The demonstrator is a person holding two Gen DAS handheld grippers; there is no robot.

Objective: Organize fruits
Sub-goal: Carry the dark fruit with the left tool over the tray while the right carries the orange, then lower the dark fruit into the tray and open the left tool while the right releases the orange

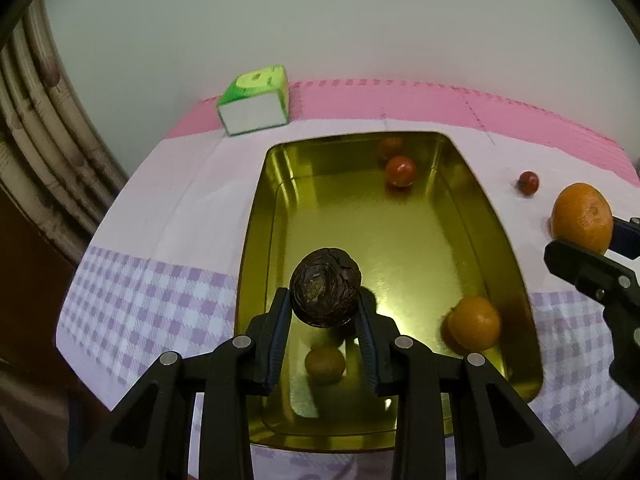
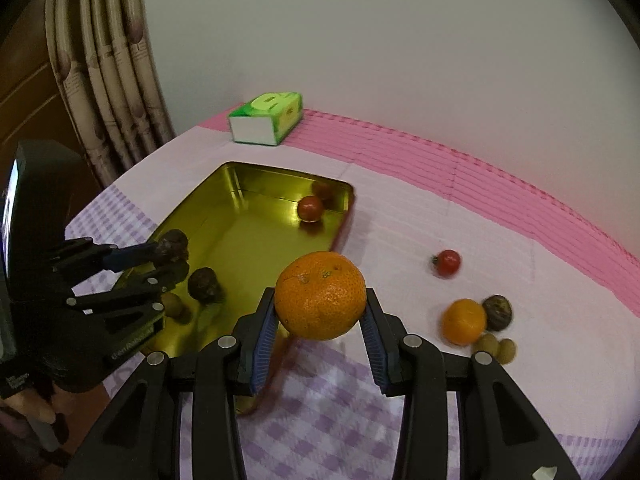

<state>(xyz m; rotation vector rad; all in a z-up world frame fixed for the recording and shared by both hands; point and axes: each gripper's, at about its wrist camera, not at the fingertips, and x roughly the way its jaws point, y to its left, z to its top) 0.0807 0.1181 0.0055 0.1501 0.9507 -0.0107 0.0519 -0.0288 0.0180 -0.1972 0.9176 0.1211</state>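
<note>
On the left we see the left gripper (image 1: 325,312) clamped on a wrinkled dark passion fruit (image 1: 325,287) above the gold tin tray (image 1: 256,240), which holds a cherry tomato (image 1: 401,171) and a tangerine (image 1: 474,322). To the right, our right gripper (image 2: 320,312) grips an orange (image 2: 321,295) beside the tray's right rim.

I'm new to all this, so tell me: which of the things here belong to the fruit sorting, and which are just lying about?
Part of the job:
- gold tray
- dark wrinkled fruit in left claw
- orange in right claw
- cherry tomato on the cloth
- small orange

Just lying about:
- green tissue box
- curtain
</note>
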